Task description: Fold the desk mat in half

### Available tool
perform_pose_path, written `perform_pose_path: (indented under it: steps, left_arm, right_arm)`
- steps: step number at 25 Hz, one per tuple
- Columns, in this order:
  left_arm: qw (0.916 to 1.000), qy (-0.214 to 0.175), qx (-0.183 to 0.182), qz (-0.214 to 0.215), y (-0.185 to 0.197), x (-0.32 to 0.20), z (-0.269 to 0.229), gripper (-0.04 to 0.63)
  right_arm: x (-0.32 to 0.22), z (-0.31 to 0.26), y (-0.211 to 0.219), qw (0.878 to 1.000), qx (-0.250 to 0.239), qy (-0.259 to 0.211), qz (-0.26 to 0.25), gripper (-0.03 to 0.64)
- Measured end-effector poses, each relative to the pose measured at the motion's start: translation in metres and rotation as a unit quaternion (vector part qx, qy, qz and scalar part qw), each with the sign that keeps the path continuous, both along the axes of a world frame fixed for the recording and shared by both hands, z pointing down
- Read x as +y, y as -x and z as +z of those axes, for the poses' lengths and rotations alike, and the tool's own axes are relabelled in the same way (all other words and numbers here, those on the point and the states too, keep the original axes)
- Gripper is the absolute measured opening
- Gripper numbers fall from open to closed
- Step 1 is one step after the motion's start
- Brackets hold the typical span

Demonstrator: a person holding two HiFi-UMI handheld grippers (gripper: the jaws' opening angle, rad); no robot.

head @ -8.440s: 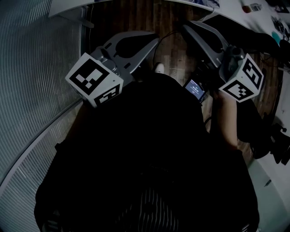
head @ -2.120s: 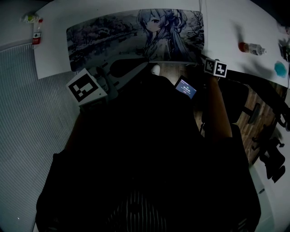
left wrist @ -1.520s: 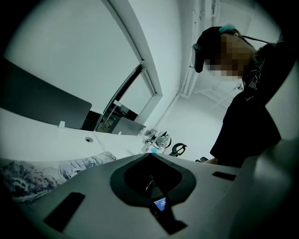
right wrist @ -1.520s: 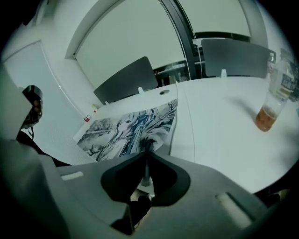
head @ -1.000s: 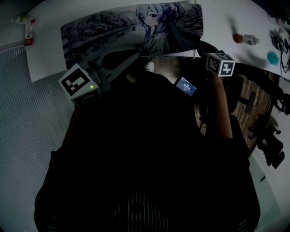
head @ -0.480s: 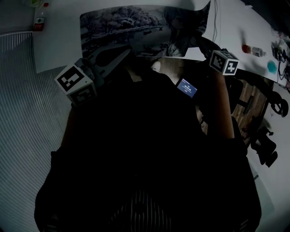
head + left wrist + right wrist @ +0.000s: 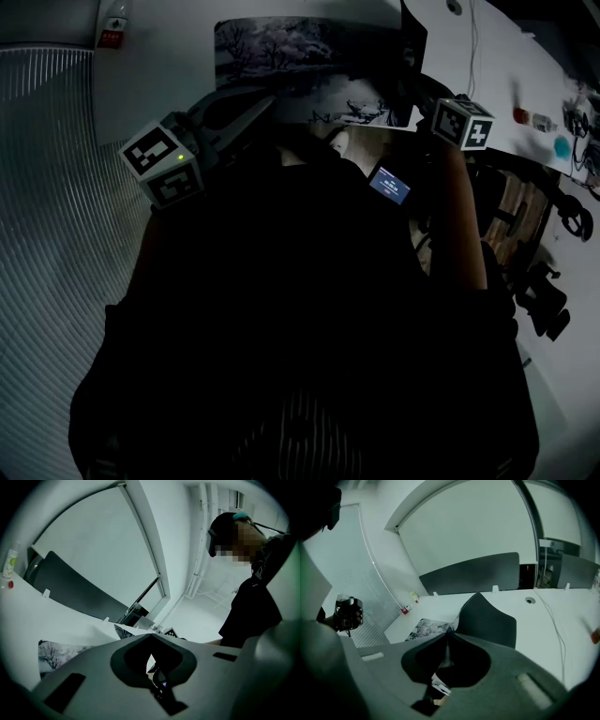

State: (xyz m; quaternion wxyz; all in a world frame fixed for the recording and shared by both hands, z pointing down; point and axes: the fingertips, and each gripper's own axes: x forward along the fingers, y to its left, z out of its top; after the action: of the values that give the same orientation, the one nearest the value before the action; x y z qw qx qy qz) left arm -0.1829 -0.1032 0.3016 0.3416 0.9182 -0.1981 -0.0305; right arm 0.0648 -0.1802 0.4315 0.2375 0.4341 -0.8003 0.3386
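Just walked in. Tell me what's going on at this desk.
A person with a tool in each hand is folding a printed desk mat on a white desk. The right tool is shut on the mat's right end, holding it raised and curled over so the dark underside shows. The left tool has its jaws together near the mat's front edge, nothing visibly between them.

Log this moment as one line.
phase: folding | right gripper: shut on desk mat, end raised, dark underside showing | left gripper: shut, by mat's near edge
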Motion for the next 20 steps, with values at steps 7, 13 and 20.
perform_pose_path:
  steps: [7,13,20]
  left_arm:
    - [0.9992,-0.005,-0.005,-0.040,0.051,-0.001,-0.003,0.008]
    - [0.9968,-0.012,-0.008,-0.078,0.125,0.005,-0.018,0.008]
    - [0.9956,-0.007,-0.010,-0.093,0.138,0.006,-0.016,0.008]
  right_arm:
    - [-0.005,0.020,0.114,0.995,-0.018,0.021,-0.092,0.025]
    - [0.017,0.053,0.269,0.975,-0.043,0.087,-0.200,0.026]
    - [0.048,0.117,0.335,0.950,-0.025,0.154,-0.269,0.080]
